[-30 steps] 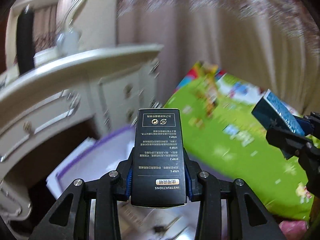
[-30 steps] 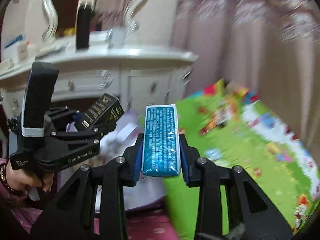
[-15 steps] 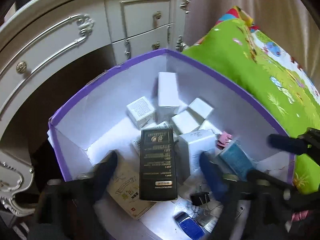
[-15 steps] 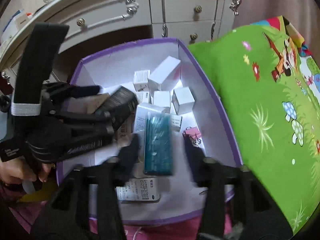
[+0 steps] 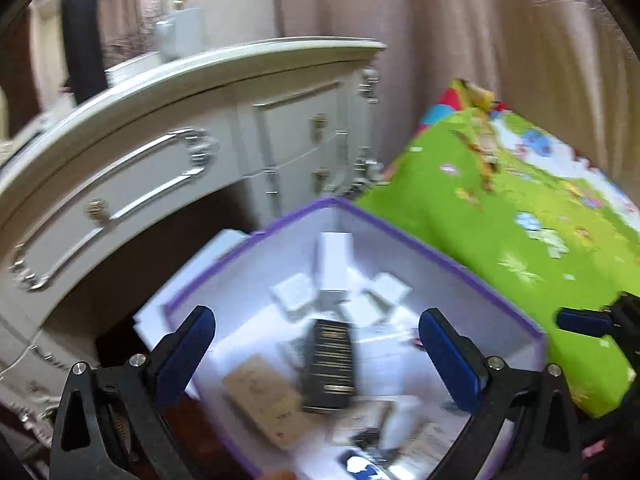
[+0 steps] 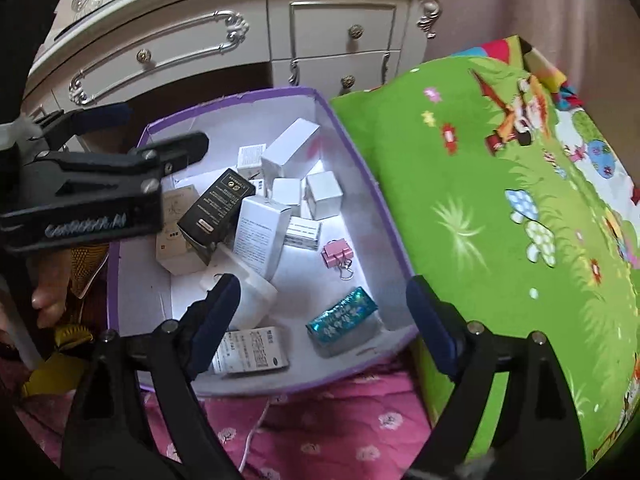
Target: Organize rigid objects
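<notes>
Inside the purple box (image 6: 362, 152), the black box (image 6: 218, 210) leans on white boxes (image 6: 262, 234) and may slide down. Teal pack (image 6: 343, 320) lies near. Left gripper (image 5: 318, 354) and right gripper (image 6: 320, 320) gape wide, probably holding nothing.

A cream-white carved dressing table with silver scroll trim and round knobs (image 6: 224, 40) is standing at the back, its drawers shut. Beige pleated curtains (image 5: 500, 40) are hanging behind it. A bright green cartoon-printed foam mat (image 6: 500, 200) is leaning beside it, and a pink flowered quilt (image 6: 320, 432) is lying underneath.
</notes>
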Available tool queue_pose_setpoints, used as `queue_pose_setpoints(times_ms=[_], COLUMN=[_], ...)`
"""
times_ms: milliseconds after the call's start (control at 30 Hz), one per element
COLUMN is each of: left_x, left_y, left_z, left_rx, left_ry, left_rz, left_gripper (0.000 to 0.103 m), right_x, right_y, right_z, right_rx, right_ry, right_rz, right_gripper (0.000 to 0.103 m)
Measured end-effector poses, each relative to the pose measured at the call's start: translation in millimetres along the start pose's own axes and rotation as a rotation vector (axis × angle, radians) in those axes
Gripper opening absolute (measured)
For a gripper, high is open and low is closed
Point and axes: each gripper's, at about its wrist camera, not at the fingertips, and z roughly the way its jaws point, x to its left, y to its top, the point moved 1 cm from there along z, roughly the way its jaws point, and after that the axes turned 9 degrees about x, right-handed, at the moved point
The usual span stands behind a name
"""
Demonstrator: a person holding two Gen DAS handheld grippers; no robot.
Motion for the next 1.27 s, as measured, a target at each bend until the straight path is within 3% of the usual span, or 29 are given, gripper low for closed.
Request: queue_pose_setpoints(times_ms=[67,133,233,300,467,1033,1267], left_x=[1,2,-3,-2,7,19,17], left_y=[1,-1,-4,-6,-9,-18,-21], left_z=[8,16,25,26,29,36,40], left_rx=[0.04,0.071,0.068,0.057,0.076,0.121,0.123], left_ry=[-0.113,-0.11,0.121,0.183,0.114,0.075,0.146], left_rz=[0.002,-0.015,0.031,0.038,-0.002,-0.039,-0.025], left_gripper=[0.103,0.103,0.103,0.103,0.103,0.103,0.101], right_x=[-2,0,2,2,5,33,38], right_y=[-4,-7,-13,-16,-16,-11,-13], right_z=[-5,-5,-2,1,3,8,10], right_rx=[-0.004,-0.005,0.015,0.024,0.029,0.044,0.049], right_ry=[-0.008,-0.016,-0.04,-0.038,-0.032,-0.056,-0.059], right_rz=[0.005,-0.003,-0.019,-0.02,-0.021,-0.117,-0.126], right_gripper=[0.088,0.089,0.089,0.089,0.089,0.089,0.089])
